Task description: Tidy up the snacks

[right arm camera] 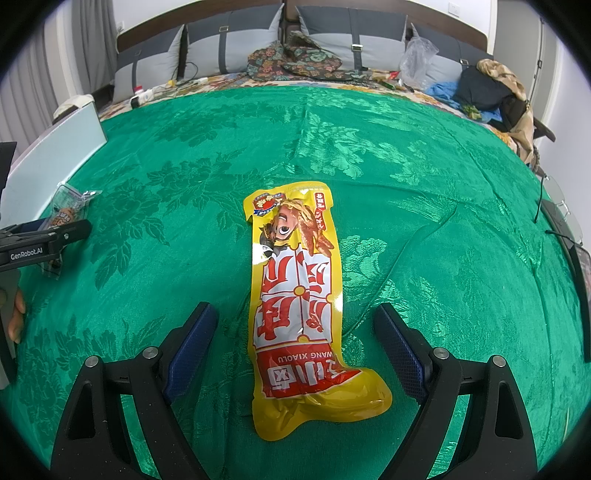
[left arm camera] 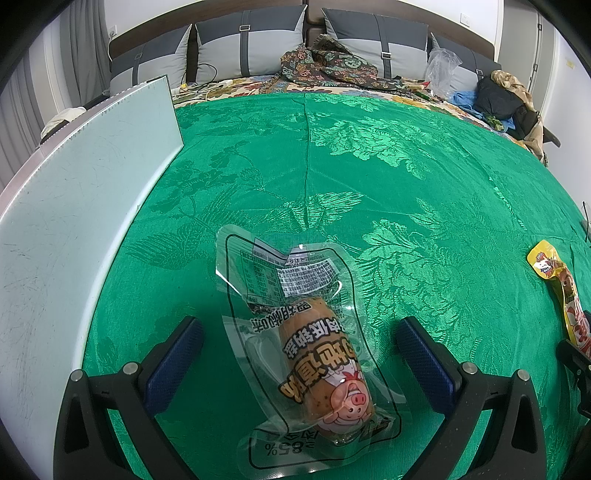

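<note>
Your left gripper (left arm camera: 300,341) stood wide, the clear sausage pack (left arm camera: 308,343) lying between its fingers, seemingly untouched. Your right gripper (right arm camera: 295,332) gaped too, straddling the yellow snack pouch (right arm camera: 299,302) on the green cloth (right arm camera: 424,206); contact looked unlikely.

A green brocade cloth (left arm camera: 369,166) covers the bed; grey pillows (left arm camera: 251,44) line its far edge, against white walls (left arm camera: 517,29).
</note>
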`<state>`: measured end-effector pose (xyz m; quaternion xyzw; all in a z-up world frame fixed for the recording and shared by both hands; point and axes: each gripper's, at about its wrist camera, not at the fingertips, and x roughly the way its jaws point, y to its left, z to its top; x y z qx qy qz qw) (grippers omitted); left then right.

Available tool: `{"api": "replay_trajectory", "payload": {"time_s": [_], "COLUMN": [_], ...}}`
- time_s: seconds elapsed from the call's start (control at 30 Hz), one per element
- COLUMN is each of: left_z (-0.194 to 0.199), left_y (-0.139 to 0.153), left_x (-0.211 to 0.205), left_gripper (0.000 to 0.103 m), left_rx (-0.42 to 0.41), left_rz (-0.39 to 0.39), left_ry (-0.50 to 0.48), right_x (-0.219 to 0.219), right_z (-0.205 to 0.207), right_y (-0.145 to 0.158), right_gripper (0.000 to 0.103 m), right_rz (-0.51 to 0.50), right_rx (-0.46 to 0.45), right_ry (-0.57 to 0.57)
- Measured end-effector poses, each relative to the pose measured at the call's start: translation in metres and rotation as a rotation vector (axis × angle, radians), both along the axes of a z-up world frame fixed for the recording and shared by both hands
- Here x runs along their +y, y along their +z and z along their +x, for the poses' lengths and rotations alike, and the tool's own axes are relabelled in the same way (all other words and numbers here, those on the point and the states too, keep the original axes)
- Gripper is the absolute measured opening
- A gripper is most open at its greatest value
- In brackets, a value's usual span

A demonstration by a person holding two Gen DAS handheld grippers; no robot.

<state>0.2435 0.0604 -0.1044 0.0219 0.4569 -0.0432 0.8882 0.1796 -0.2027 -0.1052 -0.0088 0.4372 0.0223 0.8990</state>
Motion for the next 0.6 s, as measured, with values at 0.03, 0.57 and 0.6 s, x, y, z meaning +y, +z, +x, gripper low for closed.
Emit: {"api": "replay_trajectory", "payload": {"time_s": [0.03, 0.57, 0.6], "left_z": [0.0000, 0.0019, 0.0025], "left_y": [0.0001, -0.0019, -0.0020], "left_x": [-0.0001, -0.0005, -0.0007], "left_gripper": [0.103, 0.103, 0.103], "left_rx": [0.000, -0.001, 0.007], "left_rz": [0.000, 0.001, 0.003], "left_ry": [0.000, -0.003, -0.012], "right_x": [0.0001, 0.0002, 0.0003], "right_z": [-0.0001, -0.0002, -0.0002], "right_y": [0.0000, 0.0001, 0.0001], "right_gripper": [0.090, 0.090, 0.090], "right_rz": [0.000, 0.000, 0.000], "right_rx": [0.000, 0.000, 0.000], "right_ry": [0.000, 0.000, 0.000]}}
